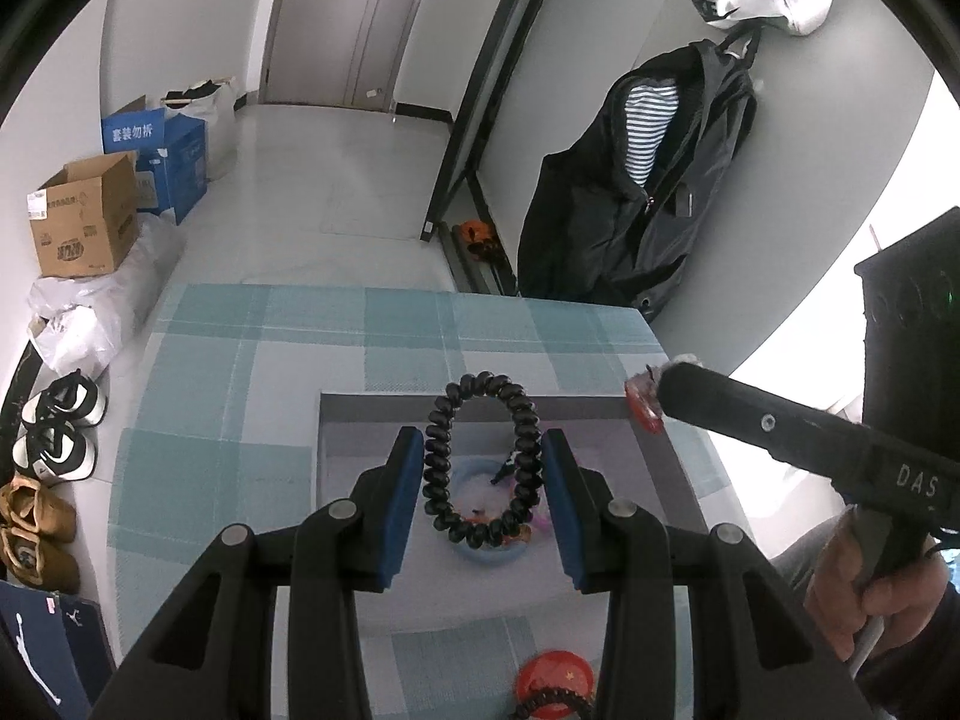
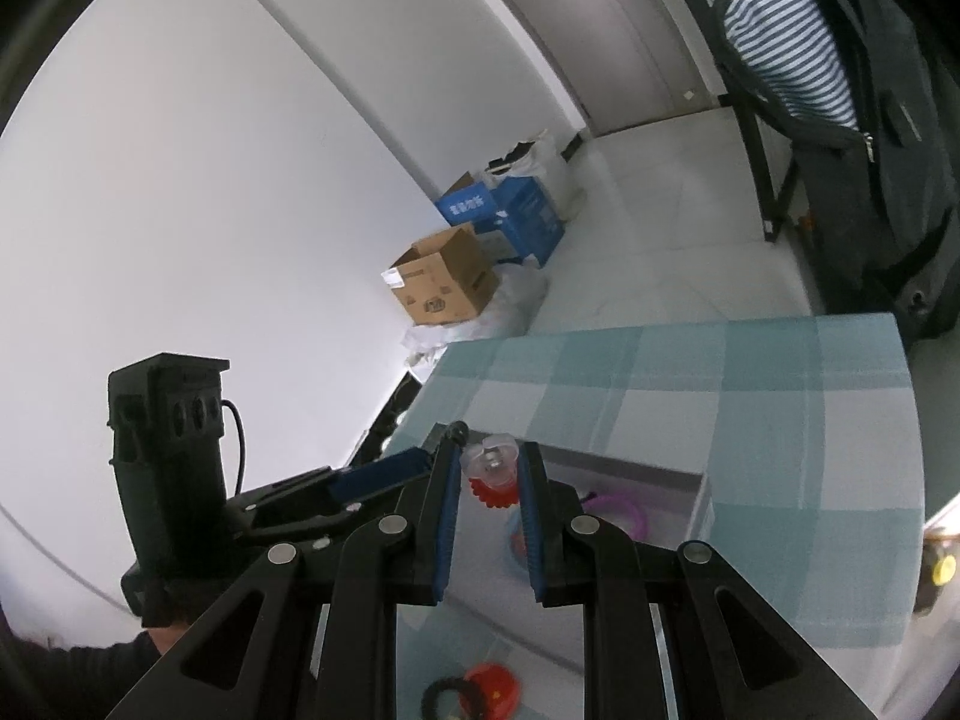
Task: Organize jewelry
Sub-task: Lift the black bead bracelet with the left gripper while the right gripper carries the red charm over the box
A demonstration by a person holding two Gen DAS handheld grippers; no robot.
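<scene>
Black coiled hair tie (image 1: 483, 459) stands between the blue pads of the left gripper (image 1: 485, 450), pinched above the grey box (image 1: 651, 456) on the checked tablecloth (image 1: 240, 360). Beside it, the right gripper (image 2: 492, 468) is closed on a red-and-clear trinket (image 2: 493, 474).
</scene>
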